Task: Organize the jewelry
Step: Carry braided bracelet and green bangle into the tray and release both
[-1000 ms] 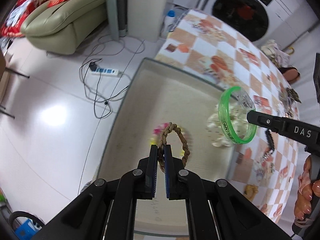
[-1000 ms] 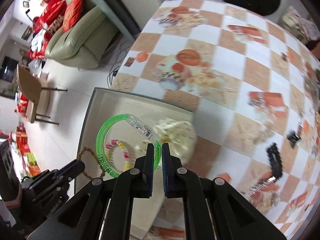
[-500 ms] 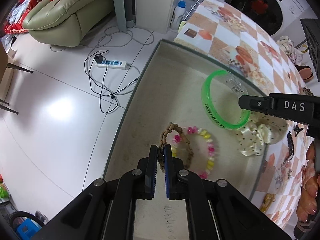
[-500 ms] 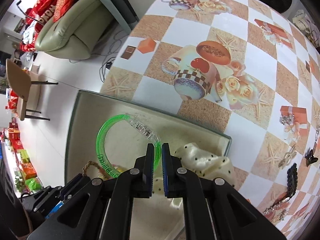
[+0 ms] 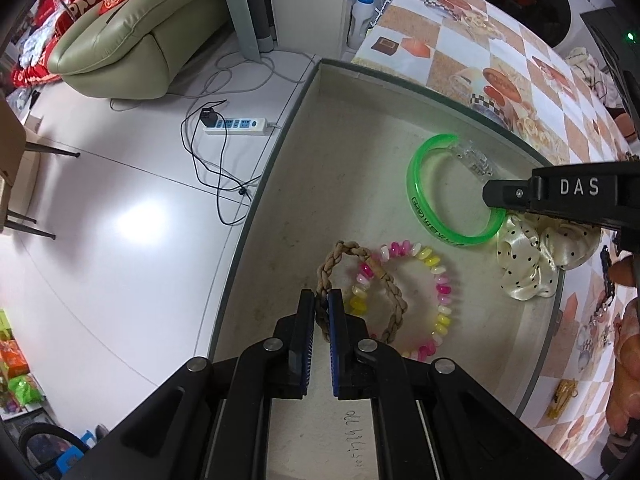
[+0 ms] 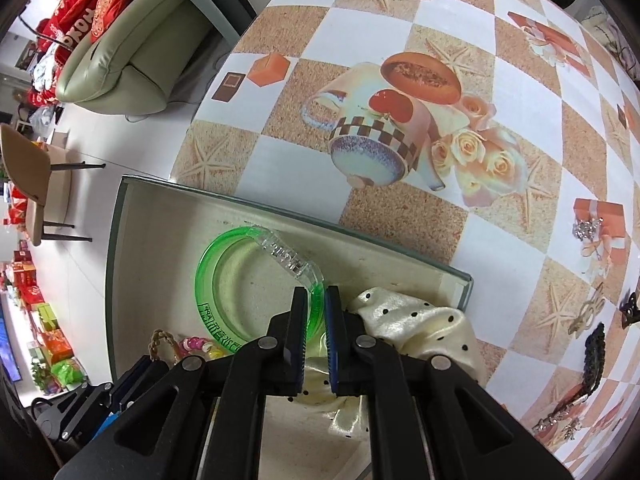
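A shallow beige tray (image 5: 360, 140) sits at the table's corner. My left gripper (image 5: 322, 300) is shut on a brown braided bracelet (image 5: 394, 288). The braid lies partly over a pink, yellow and white bead bracelet (image 5: 442, 292) on the tray floor. My right gripper (image 6: 316, 300) holds a green bangle (image 6: 204, 292) with a clear clasp. Its jaws are opening, with the bangle's rim still between the pads. The green bangle (image 5: 416, 200) rests low near the tray's far right corner. A cream polka-dot scrunchie (image 6: 420, 320) lies under the right gripper.
A checked tablecloth (image 6: 400, 220) with cup prints covers the table. Loose jewellery and a black hair clip (image 6: 592, 348) lie on it to the right. A person's hand (image 5: 624, 360) is at the right edge. On the floor are a power strip (image 5: 236, 125), a sofa (image 5: 132, 40) and a chair (image 6: 36, 184).
Both grippers have come down into the tray. The green bangle has sunk to the tray floor beside the scrunchie. The braided bracelet has come down onto the bead bracelet.
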Motion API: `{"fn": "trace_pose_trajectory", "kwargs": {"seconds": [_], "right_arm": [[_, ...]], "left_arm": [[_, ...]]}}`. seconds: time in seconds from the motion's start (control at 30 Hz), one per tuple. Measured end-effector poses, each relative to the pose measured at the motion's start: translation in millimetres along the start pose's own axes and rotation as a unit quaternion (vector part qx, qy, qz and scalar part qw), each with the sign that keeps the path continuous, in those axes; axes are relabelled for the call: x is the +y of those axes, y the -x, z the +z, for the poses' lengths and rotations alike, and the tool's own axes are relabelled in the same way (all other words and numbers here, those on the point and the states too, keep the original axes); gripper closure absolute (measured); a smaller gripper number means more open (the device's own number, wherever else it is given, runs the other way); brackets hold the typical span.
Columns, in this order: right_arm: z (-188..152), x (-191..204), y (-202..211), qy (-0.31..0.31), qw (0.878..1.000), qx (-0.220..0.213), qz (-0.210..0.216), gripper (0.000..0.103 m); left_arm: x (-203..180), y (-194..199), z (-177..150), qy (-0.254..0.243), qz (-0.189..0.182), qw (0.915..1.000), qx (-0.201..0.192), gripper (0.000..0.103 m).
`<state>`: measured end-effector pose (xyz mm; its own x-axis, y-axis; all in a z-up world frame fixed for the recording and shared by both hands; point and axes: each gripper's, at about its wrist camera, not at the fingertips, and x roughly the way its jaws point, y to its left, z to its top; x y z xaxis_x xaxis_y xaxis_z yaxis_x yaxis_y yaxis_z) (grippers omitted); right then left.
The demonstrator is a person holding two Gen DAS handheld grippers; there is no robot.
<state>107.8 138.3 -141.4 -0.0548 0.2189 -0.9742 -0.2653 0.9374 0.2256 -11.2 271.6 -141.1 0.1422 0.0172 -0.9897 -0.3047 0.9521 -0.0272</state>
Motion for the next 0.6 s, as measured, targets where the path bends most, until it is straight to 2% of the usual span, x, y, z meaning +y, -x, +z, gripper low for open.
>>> {"fn": "trace_pose_trajectory", "kwargs": {"seconds": [0.07, 0.13, 0.3, 0.33, 0.37, 0.4, 0.47, 0.6], "right_arm": [[0.0, -1.1, 3.1, -0.002, 1.0, -0.001, 0.011, 0.07], [-1.2, -1.4, 9.2, -0.003, 1.0, -0.007, 0.025, 0.056], [-10.0, -13.2, 41.8, -0.017, 0.997, -0.035, 0.061, 0.048], [-11.9, -16.6, 48.1, -0.02, 0.997, -0.042, 0.066, 0.044], [-14.4, -20.1, 53.9, -0.023, 0.996, -0.048, 0.069, 0.041], [-17.2, -24.1, 59.8, -0.028, 0.996, -0.054, 0.072, 0.04], [-23.1, -32.7, 67.6, -0.036, 0.995, -0.059, 0.074, 0.04], [-35.6, -50.7, 77.4, -0.053, 0.994, -0.065, 0.074, 0.036]], "left_arm": [[-2.3, 2.7, -0.2, -0.006, 0.009, 0.9999, -0.001, 0.092], [-3.9, 5.7, -0.2, -0.007, 0.012, 0.9999, -0.004, 0.092], [-8.9, 15.5, 1.1, -0.009, 0.012, 0.9999, -0.005, 0.092], [-9.3, 16.9, 0.1, -0.011, 0.013, 0.9998, -0.005, 0.073], [-9.0, 17.8, 0.0, -0.014, 0.016, 0.9998, -0.004, 0.017], [-10.8, 20.2, -0.4, -0.013, 0.027, 0.9995, -0.006, 0.0], [-14.5, 26.2, -2.7, -0.021, 0.038, 0.9989, -0.019, 0.0], [-20.4, 29.4, -5.8, -0.026, 0.03, 0.9992, -0.009, 0.0]]}}
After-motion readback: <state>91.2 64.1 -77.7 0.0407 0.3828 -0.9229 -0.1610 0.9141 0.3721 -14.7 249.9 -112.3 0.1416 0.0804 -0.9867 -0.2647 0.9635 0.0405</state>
